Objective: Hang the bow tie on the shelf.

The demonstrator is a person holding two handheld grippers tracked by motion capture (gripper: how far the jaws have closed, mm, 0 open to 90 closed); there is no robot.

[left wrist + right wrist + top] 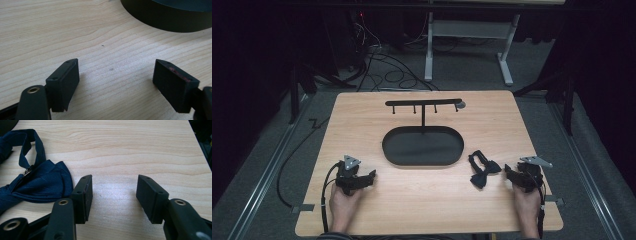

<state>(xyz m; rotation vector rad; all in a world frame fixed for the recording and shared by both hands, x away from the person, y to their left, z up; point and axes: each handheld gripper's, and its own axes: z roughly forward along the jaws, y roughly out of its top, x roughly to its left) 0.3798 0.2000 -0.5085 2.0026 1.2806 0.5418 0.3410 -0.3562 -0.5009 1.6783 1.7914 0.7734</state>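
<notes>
A dark navy bow tie (482, 170) with its strap lies flat on the wooden table (422, 200), right of centre. In the right gripper view the bow tie (37, 182) sits just left of the left jaw. My right gripper (512, 176) rests on the table beside it, open, with bare wood between the jaws (113, 195). My left gripper (369, 176) rests near the front left, open over bare wood (115, 75). A black oval tray (422, 146) with a T-shaped hook stand (423, 104) stands mid-table; the tray's rim (170, 17) lies ahead of the left gripper.
The table's right edge (197, 147) is close to the right gripper. Cables (387, 75) and a white desk frame (467, 30) lie on the floor beyond the table's far edge. Metal rails (267, 170) run along the floor on both sides.
</notes>
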